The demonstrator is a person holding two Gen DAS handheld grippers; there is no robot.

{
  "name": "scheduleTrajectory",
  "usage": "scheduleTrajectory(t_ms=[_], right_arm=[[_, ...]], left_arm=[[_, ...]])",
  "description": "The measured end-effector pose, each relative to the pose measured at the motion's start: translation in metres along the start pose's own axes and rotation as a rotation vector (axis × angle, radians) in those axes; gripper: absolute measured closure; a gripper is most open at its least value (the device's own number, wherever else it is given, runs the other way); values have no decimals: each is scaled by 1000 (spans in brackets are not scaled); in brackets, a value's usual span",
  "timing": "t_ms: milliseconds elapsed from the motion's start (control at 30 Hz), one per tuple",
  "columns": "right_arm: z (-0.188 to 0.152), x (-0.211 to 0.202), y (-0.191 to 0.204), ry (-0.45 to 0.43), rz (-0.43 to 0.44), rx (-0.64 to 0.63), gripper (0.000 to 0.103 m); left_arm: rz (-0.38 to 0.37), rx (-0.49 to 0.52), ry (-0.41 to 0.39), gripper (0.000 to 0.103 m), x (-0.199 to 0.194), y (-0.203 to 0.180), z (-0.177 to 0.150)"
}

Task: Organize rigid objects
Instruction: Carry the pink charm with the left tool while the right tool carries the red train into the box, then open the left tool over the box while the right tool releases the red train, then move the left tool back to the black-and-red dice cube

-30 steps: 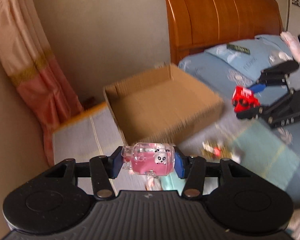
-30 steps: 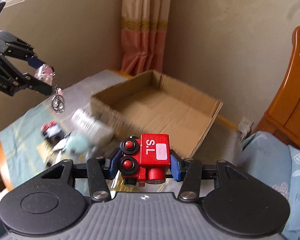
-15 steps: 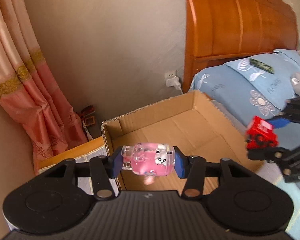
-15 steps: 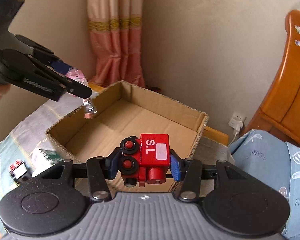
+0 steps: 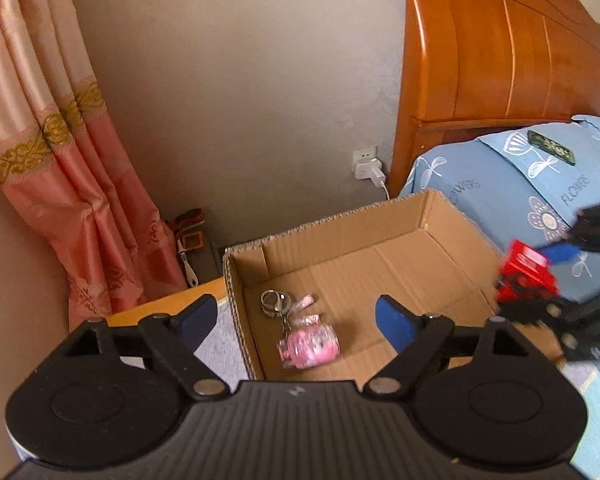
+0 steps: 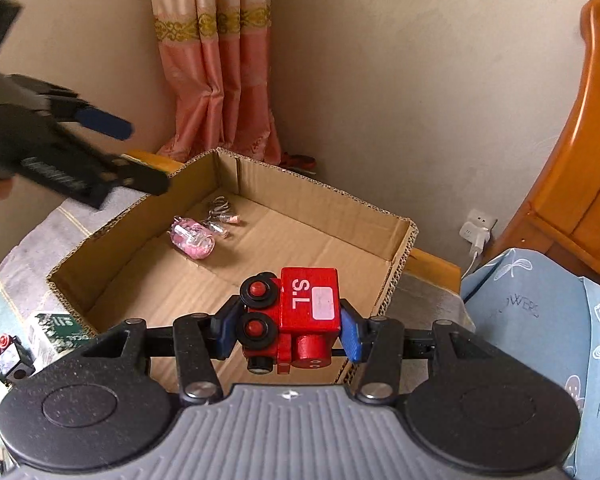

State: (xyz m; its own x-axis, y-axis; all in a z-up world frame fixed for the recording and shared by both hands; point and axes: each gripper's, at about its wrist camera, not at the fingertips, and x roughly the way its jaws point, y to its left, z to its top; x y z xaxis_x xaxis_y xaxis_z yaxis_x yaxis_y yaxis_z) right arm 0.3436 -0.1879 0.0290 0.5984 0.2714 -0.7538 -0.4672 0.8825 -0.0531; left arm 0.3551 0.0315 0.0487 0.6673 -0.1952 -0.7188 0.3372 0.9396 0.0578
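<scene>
Pink curtains (image 5: 60,184) hung at the left against a grey wall. Below them, an open cardboard box (image 5: 340,236) was set on a worktop beside the bed (image 5: 512,184). The left tool (image 5: 296,320) was held over the box's near edge, its jaws opening with nothing between them. A pink keychain charm (image 5: 309,346) was seen lying on the box floor near the left wall. To the right, the red toy train (image 6: 300,316) was clamped in the closed right tool (image 6: 288,332) above the box's near right corner.
</scene>
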Motion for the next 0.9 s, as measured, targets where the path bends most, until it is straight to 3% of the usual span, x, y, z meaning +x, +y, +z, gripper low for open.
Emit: scheduleTrajectory(t_ms=[233,267,300,367,700,900], right_arm=[[22,19,-1,8,-23,8,48],[25,21,-1,-1,-31,15,40],[28,21,-2,-18,-41,25,20],[32,21,-2,-30,-73,43,0],[9,-16,16,-12,-127,71,0],[-17,-36,34,12,-108,91,0]], left_arm=[[21,41,-15,16,-27,4,-13],[25,43,-17,16,-31,4,-15],[24,42,-17,16,-34,4,-18],[23,39,-18,13,-39,4,-22],[41,32,-34,10,-72,-6,-53],[61,-7,-42,10,-91,-15,-78]])
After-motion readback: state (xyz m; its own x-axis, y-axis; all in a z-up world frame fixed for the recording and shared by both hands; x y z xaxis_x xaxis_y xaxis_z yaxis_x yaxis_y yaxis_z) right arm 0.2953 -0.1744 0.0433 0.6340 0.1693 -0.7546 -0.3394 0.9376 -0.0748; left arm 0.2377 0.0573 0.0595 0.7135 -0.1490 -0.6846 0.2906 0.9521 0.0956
